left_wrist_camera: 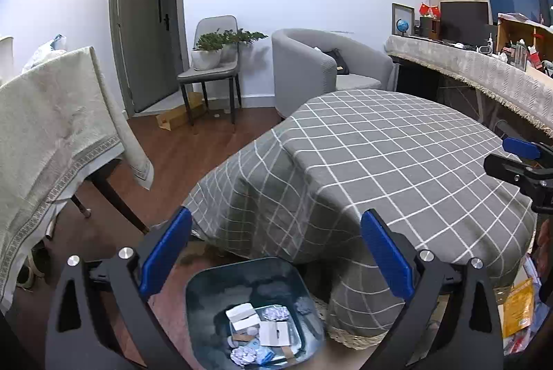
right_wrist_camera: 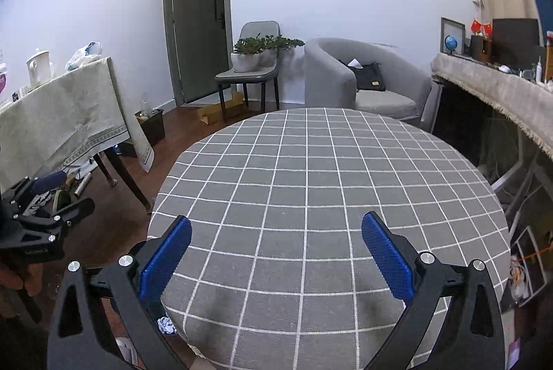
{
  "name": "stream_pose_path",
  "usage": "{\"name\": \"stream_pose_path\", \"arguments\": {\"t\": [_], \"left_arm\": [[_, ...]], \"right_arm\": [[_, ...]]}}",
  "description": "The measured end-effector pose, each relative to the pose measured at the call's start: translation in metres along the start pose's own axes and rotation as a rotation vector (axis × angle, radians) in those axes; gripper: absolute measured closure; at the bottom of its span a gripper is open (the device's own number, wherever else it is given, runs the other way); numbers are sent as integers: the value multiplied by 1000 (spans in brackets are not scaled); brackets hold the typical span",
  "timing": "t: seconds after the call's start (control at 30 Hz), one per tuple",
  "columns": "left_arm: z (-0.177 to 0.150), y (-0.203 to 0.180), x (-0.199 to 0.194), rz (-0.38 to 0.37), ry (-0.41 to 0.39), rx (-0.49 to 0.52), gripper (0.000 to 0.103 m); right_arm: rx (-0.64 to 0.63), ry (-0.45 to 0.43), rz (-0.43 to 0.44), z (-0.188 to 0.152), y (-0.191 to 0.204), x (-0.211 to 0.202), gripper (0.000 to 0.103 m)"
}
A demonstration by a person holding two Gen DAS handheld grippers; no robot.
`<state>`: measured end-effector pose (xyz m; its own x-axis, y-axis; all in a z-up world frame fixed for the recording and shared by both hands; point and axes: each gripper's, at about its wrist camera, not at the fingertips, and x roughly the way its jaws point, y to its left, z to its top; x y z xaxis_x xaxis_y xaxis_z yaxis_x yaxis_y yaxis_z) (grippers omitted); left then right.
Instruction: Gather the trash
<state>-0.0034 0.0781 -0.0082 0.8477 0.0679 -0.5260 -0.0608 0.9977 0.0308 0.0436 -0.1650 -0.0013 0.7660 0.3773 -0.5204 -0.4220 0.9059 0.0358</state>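
Left gripper [left_wrist_camera: 276,252] hangs over the bin [left_wrist_camera: 246,307], jaws spread wide, nothing between the blue pads [left_wrist_camera: 166,252]. Below and between the jaws, the bin sits on the wood floor [left_wrist_camera: 193,155], hard against the draped edge of the checked cloth [left_wrist_camera: 380,162]. Inside the bin: trash [left_wrist_camera: 259,339], made up of white cards or small boxes, crumpled foil, blue-and-white wrappers, a tan strip. Ahead and right of the jaws, the round surface under the checked cloth. At the far right edge, the other gripper pokes in over the surface's rim.

Right gripper [right_wrist_camera: 276,252] hovers above the surface [right_wrist_camera: 328,197], jaws likewise spread wide, pads [right_wrist_camera: 387,259] apart with nothing pinched. Between and ahead of the jaws, only grey-and-white grid. Low, just left of the left pad, a crumpled scrap [right_wrist_camera: 167,325] past the surface's edge, seemingly on the floor. Far left of the jaws, the left gripper again, held lower than the surface.

Beyond the jaws in both views: a grey armchair [right_wrist_camera: 363,79] with a black bag, a chair [right_wrist_camera: 255,65] carrying potted plants, a grey door [right_wrist_camera: 197,34], red hangings on the wall. Left of the jaws, a side table under a beige cloth [right_wrist_camera: 65,114]; right, a long desk with a fringed cover.
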Motion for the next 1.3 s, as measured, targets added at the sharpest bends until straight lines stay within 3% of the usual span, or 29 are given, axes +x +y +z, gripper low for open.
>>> {"name": "stream_pose_path", "arguments": {"t": [1.3], "left_arm": [[3, -9, 0, 12, 3, -14, 3]], "right_arm": [[-16, 12, -2, -1, 3, -2, 4]]}}
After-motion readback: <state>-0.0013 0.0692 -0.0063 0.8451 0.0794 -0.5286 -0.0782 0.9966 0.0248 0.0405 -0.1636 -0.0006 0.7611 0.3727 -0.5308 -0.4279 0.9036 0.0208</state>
